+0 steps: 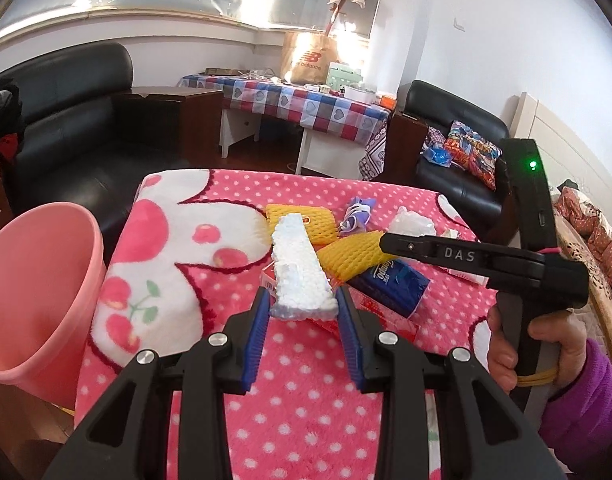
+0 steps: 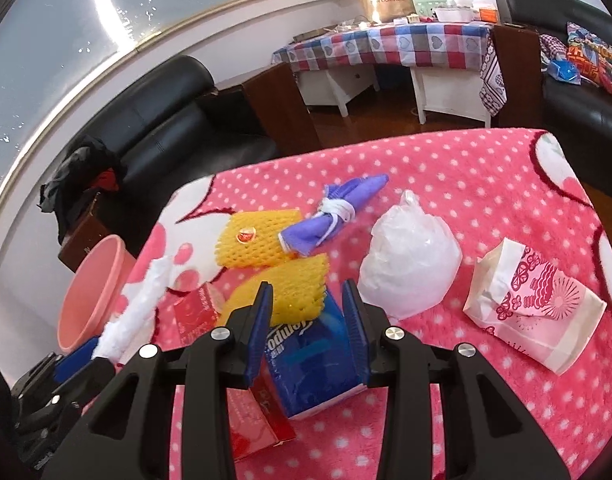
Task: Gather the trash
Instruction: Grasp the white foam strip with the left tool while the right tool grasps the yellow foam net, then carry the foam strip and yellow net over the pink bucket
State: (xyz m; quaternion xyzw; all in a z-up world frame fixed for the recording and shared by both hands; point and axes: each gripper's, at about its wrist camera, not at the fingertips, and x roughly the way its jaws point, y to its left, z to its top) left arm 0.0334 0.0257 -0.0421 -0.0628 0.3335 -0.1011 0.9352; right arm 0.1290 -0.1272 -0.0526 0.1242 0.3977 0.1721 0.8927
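My left gripper (image 1: 303, 300) is shut on the near end of a long white styrofoam piece (image 1: 295, 264), held above the pink spotted blanket (image 1: 306, 400). A pink bin (image 1: 37, 280) stands just off the table's left edge. My right gripper (image 2: 308, 292) is shut on the near edge of a yellow foam net (image 2: 293, 284), and a blue tissue pack (image 2: 314, 352) lies under its fingers. On the blanket lie a second yellow net (image 2: 257, 240), a tied purple cloth bundle (image 2: 338, 208), a white plastic bag (image 2: 410, 272), a patterned paper bag (image 2: 534, 312) and red packets (image 2: 197, 312).
A hand in a purple sleeve (image 1: 578, 392) grips the right tool's handle. Beyond the table are a black sofa (image 1: 73, 120), a checked-cloth table (image 1: 306, 104) and a black armchair (image 1: 458, 152) with cushions. A bed edge (image 1: 602, 248) lies to the right.
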